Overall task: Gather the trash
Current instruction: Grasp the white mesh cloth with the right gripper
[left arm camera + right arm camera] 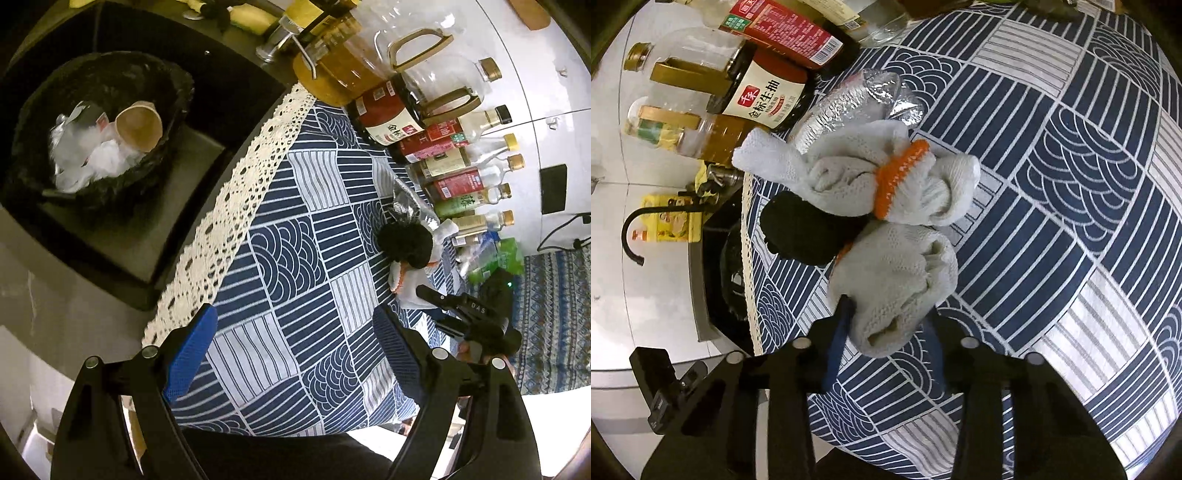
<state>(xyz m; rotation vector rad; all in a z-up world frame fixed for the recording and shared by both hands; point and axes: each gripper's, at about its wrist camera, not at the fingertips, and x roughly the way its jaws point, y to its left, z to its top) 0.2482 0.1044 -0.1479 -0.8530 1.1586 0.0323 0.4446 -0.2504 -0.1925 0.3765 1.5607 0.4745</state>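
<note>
The right tool [886, 347], black-armed with blue pads, is closed on the nearer of two crumpled grey knitted work gloves [897, 291]; its pads press the glove's lower end from both sides. No earlier view is given, so only this clamped state can be told. The second grey knitted glove with a bright orange cuff band [886, 177] lies just beyond, at twelve o'clock from the held one and touching it. A black fuzzy ball [805, 229] sits at ten o'clock from the held glove, against both gloves. A crinkled silver foil wrapper [857, 99] lies farther on at twelve o'clock, partly under the banded glove.

All this rests on a desk covered by a navy and white patterned cloth [1071, 166] with a cream lace border [236, 206]. A row of sauce and oil bottles [461, 173] lines the cloth's far edge, among them a dark soy sauce bottle with a red and cream label [764, 92].

The left tool [291, 354] stands open with nothing between its blue pads, above bare cloth near the lace edge. At ten o'clock from it, off the desk and lower, is a round bin lined with a black plastic bag [37, 147], holding white crumpled paper [88, 155] and a brown paper cup [138, 125].
</note>
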